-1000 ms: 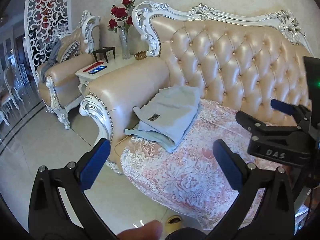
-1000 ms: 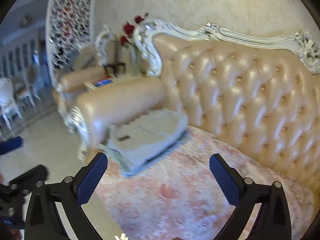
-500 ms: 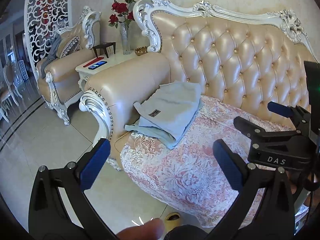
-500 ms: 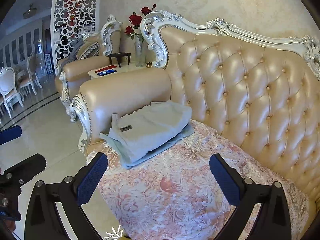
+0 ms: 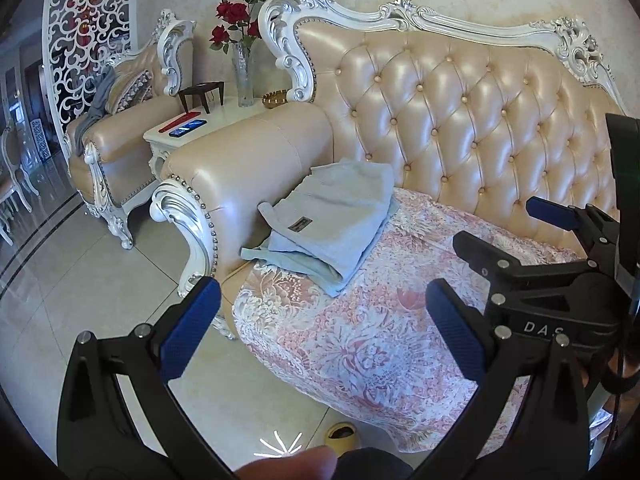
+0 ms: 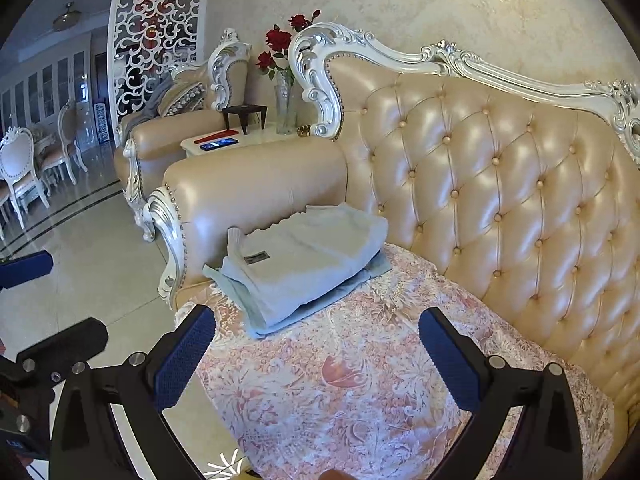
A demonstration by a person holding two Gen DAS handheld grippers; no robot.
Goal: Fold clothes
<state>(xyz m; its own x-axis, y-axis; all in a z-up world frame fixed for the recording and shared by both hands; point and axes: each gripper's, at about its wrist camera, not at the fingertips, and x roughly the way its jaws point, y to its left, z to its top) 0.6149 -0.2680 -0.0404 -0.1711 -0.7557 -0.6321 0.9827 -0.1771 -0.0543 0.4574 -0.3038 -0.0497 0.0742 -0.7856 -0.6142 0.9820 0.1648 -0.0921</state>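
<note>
While both tools hang in the air over the sofa front, neither touches anything: left gripper [image 5: 320, 320] has its blue-padded fingers spread wide w/ nothing between them, right gripper [image 6: 316, 356] likewise spread & empty. Folded clothes [image 5: 332, 224], pale blue-grey, 2 pcs stacked: upper pc w/ small dark label facing up, lower pc showing as a slightly greener edge along the front & right. Stack lies on the floral seat cover [image 5: 360, 344] (pink/white) at the seat's left end, touching the sofa armrest [image 5: 248, 168] & near the tufted sofa back [image 5: 460, 112]; well apart from both grippers. Right wrist view gives same stack [image 6: 304, 264], same place, cover [image 6: 360, 392] bare to its right. Right gripper also seen from left wrist view at the right edge [image 5: 520, 236], fingers apart, "DAS" lettering on its body; part of left gripper seen at the left edge of right wrist view [image 6: 24, 268]. Sofa: beige leather, button-tufted, white carved frame. Side table [image 5: 180, 132], white, just beyond the armrest, carrying: glass vase of red roses [image 5: 242, 76], small dark stand [image 5: 200, 94], red flat item & a phone [image 5: 187, 122], small gold dish [image 5: 274, 98]. Armchair [image 5: 120, 128], matching, beyond the table, w/ patterned cushion & grey cloth on it. White scrollwork screen [image 5: 88, 24] behind. Tiled floor [image 5: 100, 280], glossy. Fingertip [image 5: 288, 466] of a person at bottom edge of left wrist view; small yellow object [image 5: 340, 434] on floor just beside it, too partial to identify
</note>
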